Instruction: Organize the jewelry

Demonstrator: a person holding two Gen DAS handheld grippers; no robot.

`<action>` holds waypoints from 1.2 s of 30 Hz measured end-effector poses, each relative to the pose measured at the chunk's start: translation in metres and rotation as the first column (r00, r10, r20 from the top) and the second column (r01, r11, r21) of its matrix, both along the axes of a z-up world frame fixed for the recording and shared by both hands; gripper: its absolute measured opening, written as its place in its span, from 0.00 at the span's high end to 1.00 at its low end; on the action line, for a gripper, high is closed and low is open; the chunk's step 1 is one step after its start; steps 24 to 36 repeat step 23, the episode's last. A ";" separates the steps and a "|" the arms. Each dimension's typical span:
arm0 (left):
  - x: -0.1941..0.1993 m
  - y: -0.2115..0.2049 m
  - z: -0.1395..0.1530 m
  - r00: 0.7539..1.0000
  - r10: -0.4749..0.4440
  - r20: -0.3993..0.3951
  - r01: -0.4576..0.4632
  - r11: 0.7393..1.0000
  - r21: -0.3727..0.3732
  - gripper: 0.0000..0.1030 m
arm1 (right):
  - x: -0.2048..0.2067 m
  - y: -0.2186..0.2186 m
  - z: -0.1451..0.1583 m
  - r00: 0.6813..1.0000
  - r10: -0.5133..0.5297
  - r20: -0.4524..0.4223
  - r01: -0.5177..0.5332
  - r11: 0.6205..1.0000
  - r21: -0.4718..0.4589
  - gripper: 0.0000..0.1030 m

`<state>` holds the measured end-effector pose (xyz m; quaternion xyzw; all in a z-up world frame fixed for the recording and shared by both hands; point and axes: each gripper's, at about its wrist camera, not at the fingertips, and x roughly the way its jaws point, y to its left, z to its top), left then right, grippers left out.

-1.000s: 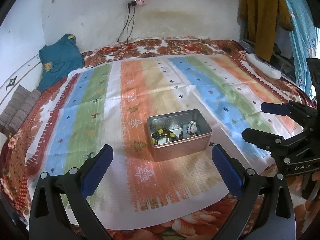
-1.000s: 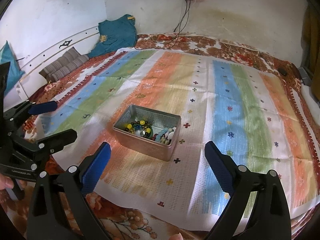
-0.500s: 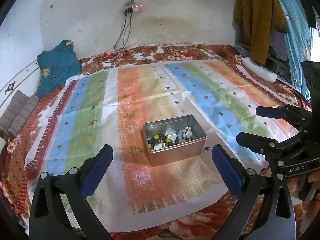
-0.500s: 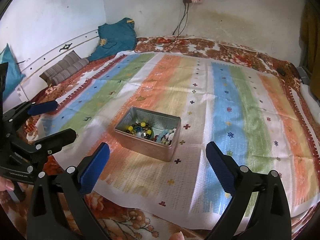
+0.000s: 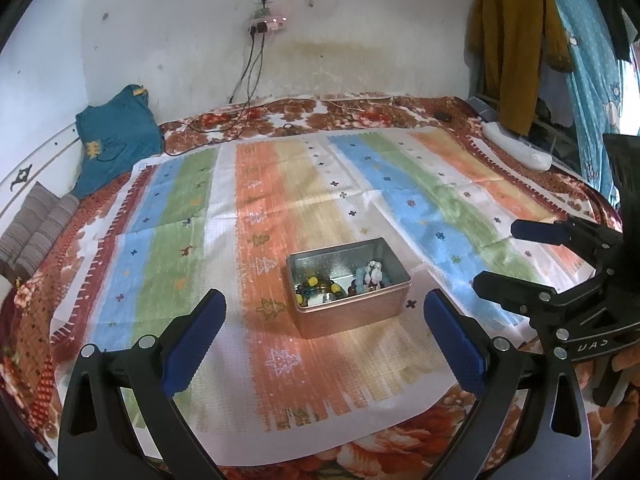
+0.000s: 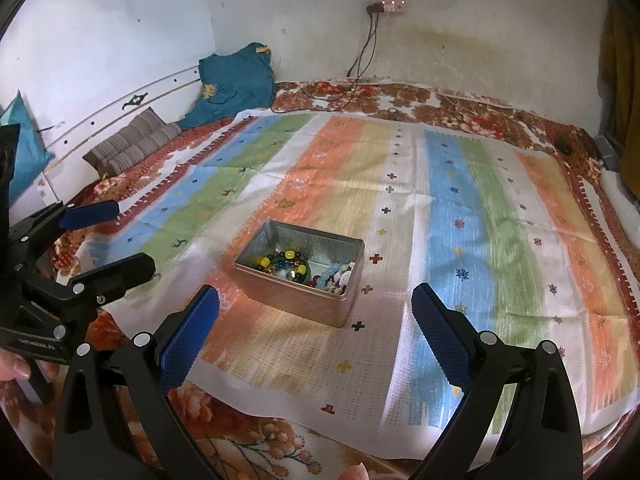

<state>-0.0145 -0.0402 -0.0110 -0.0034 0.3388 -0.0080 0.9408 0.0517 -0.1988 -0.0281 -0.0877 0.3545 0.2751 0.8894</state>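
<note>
Across the bed, a striped cloth (image 5: 304,200) covers a floral blanket (image 6: 400,98), with a teal garment (image 5: 116,136) at the far left, cables (image 5: 248,80) running from a wall socket, and an ochre garment (image 5: 508,40) hanging at the far right. Near the cloth's middle stands an open metal tin (image 5: 352,316) holding beaded jewelry (image 5: 340,286), nothing blocking it. Left gripper (image 5: 324,328) and right gripper (image 6: 316,328) hover on the near side, jaws apart and empty; the right gripper's body reads, mirrored, "UAS".
</note>
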 end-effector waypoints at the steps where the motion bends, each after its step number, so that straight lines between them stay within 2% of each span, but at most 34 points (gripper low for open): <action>1: 0.000 0.001 0.000 1.000 0.001 0.001 -0.001 1.000 -0.004 0.06 | 0.000 0.000 0.000 1.000 0.000 0.002 0.000 1.000 0.003 0.05; 36: 0.000 -0.005 0.003 1.000 -0.006 0.014 0.007 1.000 -0.006 0.06 | -0.005 -0.005 0.005 0.999 -0.007 0.034 0.006 0.999 0.037 0.05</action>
